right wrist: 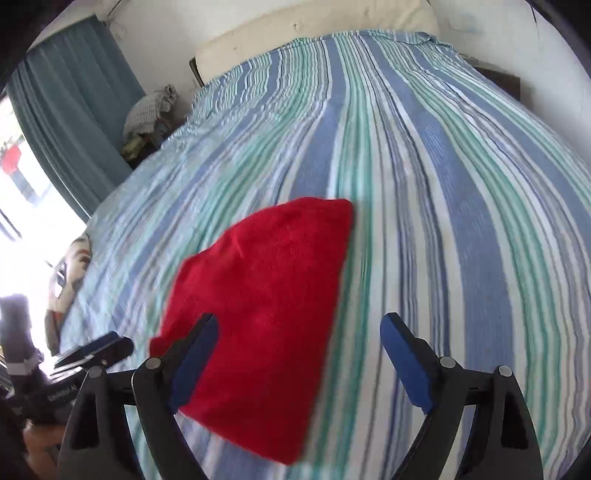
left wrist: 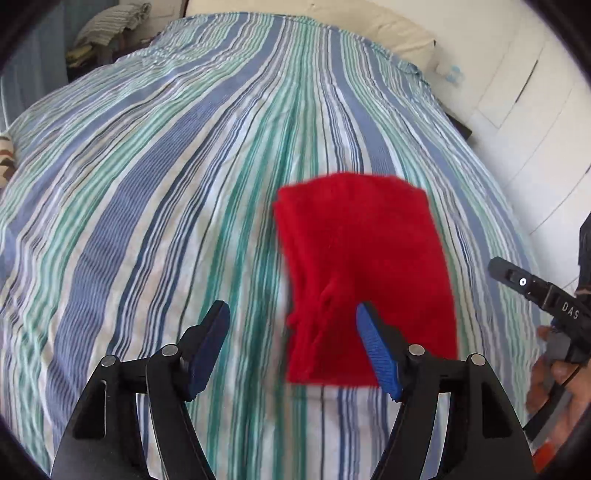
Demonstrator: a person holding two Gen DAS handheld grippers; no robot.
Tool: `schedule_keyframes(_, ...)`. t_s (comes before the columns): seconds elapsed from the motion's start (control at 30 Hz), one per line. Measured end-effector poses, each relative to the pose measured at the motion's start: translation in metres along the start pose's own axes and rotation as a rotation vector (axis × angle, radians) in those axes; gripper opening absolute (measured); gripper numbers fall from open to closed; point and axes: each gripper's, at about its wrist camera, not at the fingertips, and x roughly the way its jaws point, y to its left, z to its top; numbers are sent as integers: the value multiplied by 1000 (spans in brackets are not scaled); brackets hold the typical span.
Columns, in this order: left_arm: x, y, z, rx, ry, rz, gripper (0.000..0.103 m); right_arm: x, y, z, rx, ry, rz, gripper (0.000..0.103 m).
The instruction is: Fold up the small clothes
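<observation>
1. While both tools hung over the near edge of the bed, the left gripper [left wrist: 291, 325] had its jaws spread apart with nothing between them; the blue pads pressed on no cloth, although one pad stood in front of the red garment [left wrist: 365, 280] in the left wrist view.
2. The right gripper [right wrist: 299, 332] was released in the same way, its jaws wide and empty. One of its fingers [right wrist: 195, 354] overlapped the red cloth in the picture, but it did not pinch it.
3. The red garment lay just beyond the jaws, flat on the striped bedsheet [left wrist: 166, 184], as a compact shape that narrowed to one side, with one bunched ridge near the left gripper. I judge that it was already folded at least once, which would explain why neither tool held it.
4. Both pictures were a little smeared, so finer creases could not be read.
5. Farther away, the sheet ran smooth up to a cream pillow [left wrist: 384, 29] at the head of the bed.
6. Beside the bed a pile of clothes [right wrist: 151, 110] waited near the blue curtain [right wrist: 74, 103], perhaps more folding work.
</observation>
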Motion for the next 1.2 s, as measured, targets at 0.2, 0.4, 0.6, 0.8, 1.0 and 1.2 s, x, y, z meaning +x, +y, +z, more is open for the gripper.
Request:
schedule_keyframes(0.2, -68, -33, -66, 132, -120, 238, 98, -70, -7, -75, -132, 21, -118, 90)
schedule_keyframes(0.4, -124, -60, -82, 137, -176, 334, 99, -154, 21, -120, -184, -39, -113, 96)
schedule_keyframes(0.6, -155, -75, -95, 151, -167, 330, 100, -199, 48, -137, -233, -66, -100, 98)
schedule_keyframes(0.8, -169, -84, -111, 142, -171, 393, 100, -215, 59, -142, -238, -74, -104, 99)
schedule_keyframes(1.0, -190, -89, -132, 111, -32, 351, 99, -238, 68, -153, -217, -33, -80, 99)
schedule_keyframes(1.2, -237, -102, -177, 185, 7, 366, 99, -277, 90, -194, -256, 53, -52, 99)
